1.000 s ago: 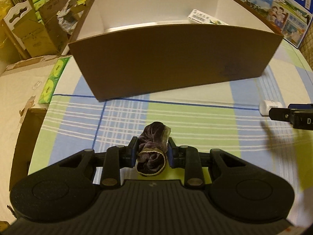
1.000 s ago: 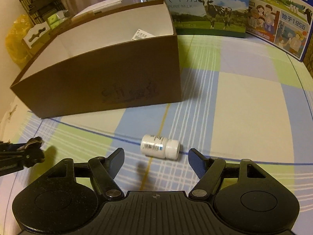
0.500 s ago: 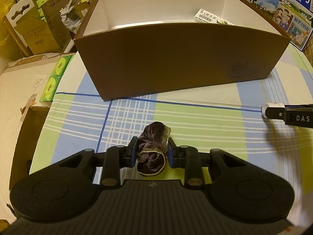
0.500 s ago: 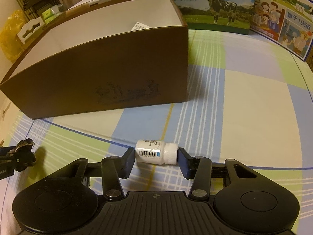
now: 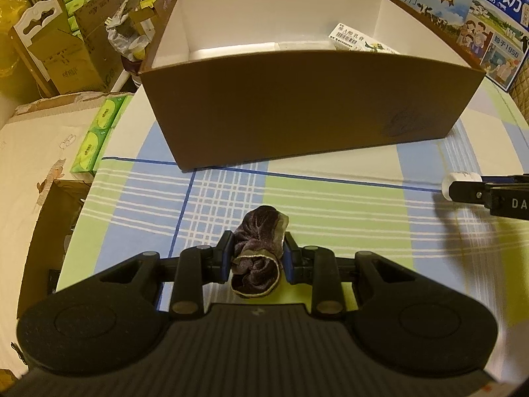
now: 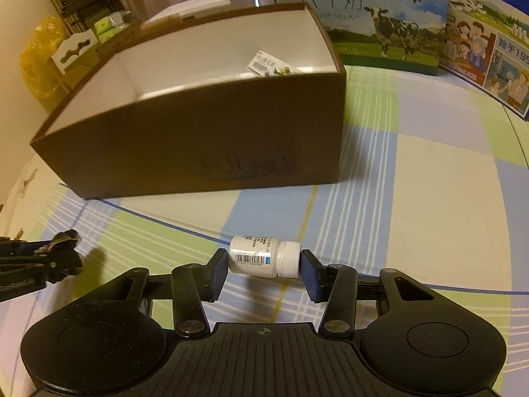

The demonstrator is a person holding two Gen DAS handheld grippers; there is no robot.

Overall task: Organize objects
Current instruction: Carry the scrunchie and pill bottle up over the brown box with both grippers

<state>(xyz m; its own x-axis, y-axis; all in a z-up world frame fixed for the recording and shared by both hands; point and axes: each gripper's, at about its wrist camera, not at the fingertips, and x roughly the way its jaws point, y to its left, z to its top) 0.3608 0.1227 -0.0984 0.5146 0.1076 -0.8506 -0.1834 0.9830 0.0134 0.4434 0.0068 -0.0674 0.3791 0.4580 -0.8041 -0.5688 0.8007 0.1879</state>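
Observation:
My left gripper point(image 5: 257, 254) is shut on a dark purple velvet scrunchie point(image 5: 259, 253) and holds it above the checked tablecloth, in front of the brown box point(image 5: 297, 115). My right gripper point(image 6: 264, 261) is shut on a white pill bottle point(image 6: 261, 260), gripped end to end and lying sideways, lifted a little off the cloth. The brown box point(image 6: 205, 152) is open-topped with a white inside and holds a small printed packet point(image 5: 357, 38). The right gripper with the bottle shows at the right edge of the left wrist view point(image 5: 463, 188). The left gripper shows at the left of the right wrist view point(image 6: 62, 254).
Milk cartons point(image 6: 380, 23) stand behind the box at the back right. Green tissue packs point(image 5: 96, 135) lie off the table's left edge beside cardboard boxes point(image 5: 56, 56). The table edge curves along the left.
The right gripper closed on the pill bottle and lifted it slightly. Both grippers have risen and moved toward the box; the left still holds the scrunchie.

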